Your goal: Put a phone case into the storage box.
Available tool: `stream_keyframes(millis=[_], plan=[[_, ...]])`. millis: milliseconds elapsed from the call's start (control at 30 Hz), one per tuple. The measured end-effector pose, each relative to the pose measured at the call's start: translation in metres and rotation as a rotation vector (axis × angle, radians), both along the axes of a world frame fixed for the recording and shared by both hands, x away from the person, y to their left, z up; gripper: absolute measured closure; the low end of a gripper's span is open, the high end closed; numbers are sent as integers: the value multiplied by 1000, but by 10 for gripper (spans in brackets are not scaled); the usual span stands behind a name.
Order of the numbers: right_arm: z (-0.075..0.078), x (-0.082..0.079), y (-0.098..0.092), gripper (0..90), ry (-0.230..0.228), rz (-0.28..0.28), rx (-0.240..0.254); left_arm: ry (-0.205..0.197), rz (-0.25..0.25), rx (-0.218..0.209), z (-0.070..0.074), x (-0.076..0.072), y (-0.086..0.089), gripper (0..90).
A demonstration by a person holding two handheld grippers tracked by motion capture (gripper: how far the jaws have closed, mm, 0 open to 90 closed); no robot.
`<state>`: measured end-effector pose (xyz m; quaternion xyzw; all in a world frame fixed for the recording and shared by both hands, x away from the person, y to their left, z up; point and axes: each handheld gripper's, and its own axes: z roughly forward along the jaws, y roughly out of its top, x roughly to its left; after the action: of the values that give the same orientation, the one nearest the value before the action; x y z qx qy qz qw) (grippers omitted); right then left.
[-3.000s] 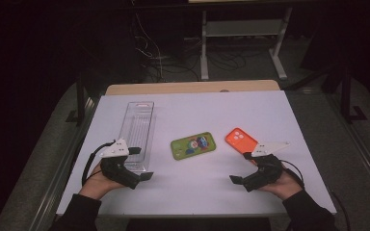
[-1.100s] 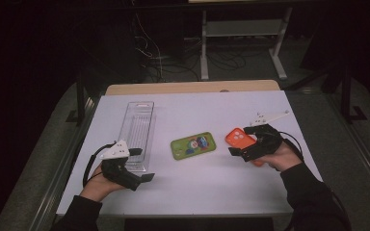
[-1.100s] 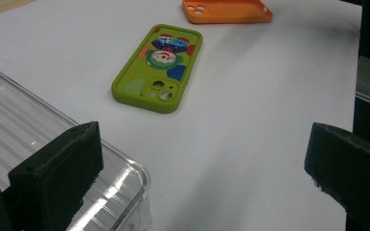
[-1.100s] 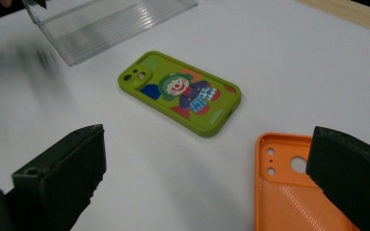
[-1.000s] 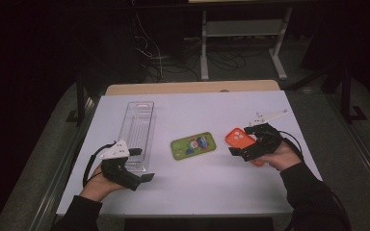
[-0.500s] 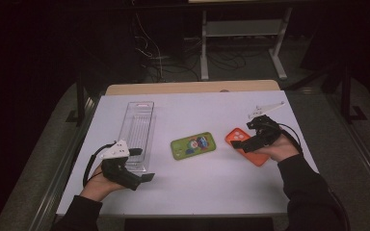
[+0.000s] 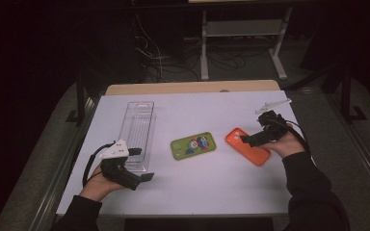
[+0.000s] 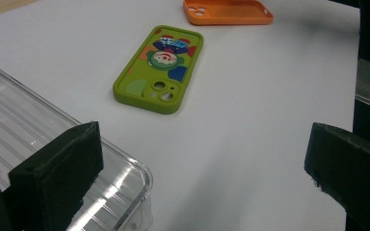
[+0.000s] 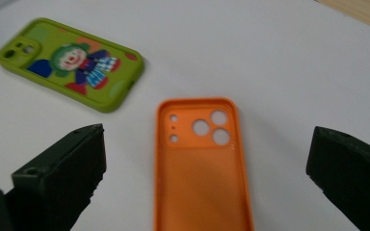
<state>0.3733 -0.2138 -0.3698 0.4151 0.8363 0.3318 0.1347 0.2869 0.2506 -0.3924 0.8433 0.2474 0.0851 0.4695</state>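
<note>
An orange phone case (image 7: 255, 155) lies hollow side up on the white table (image 7: 212, 187), right of centre. My right gripper (image 7: 251, 136) hovers over its right end with its jaws open and pointing left. In the right gripper view the orange case (image 9: 200, 183) sits between the wide-apart jaws of the right gripper (image 9: 206, 159). A green case with a clown picture (image 7: 193, 146) lies at the table's middle. My left gripper (image 7: 142, 164) rests open at the front left, by the near end of a clear plastic tray (image 7: 137, 125).
In the left gripper view the clear tray's corner (image 8: 38, 139) is beside the left jaw, with the green case (image 8: 159, 67) and the orange case (image 8: 227, 10) beyond. A wooden strip (image 7: 192, 87) edges the table's far side. Dark floor and a metal stand lie behind.
My right gripper came from the front right up to the orange case, then drew back to the right along it, uncovering more of the case. The left gripper has stayed put.
</note>
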Motion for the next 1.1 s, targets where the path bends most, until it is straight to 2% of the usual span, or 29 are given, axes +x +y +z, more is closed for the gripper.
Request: stream_keyframes(millis=[100, 167, 300, 667, 833, 900, 1100], plan=[[-3, 2, -6, 0, 5, -38, -14, -2, -1, 5, 0, 0, 0, 0], [-4, 3, -9, 0, 13, -60, -7, 0, -1, 2, 0, 0, 0, 0], [-7, 3, -14, 0, 31, -60, -15, 4, 2, 1, 0, 0, 1, 0], [-24, 6, -18, 0, 73, -28, -45, -5, 1, 0, 1, 0, 1, 0], [-30, 7, -14, 0, 93, -10, -63, -4, 2, -2, 0, 0, 1, 0], [-33, 7, -13, 2, 117, -5, -64, -6, 1, -2, 0, 0, 1, 0], [-41, 8, -9, 3, 135, 13, -83, -2, 2, 1, 0, 0, 1, 0]])
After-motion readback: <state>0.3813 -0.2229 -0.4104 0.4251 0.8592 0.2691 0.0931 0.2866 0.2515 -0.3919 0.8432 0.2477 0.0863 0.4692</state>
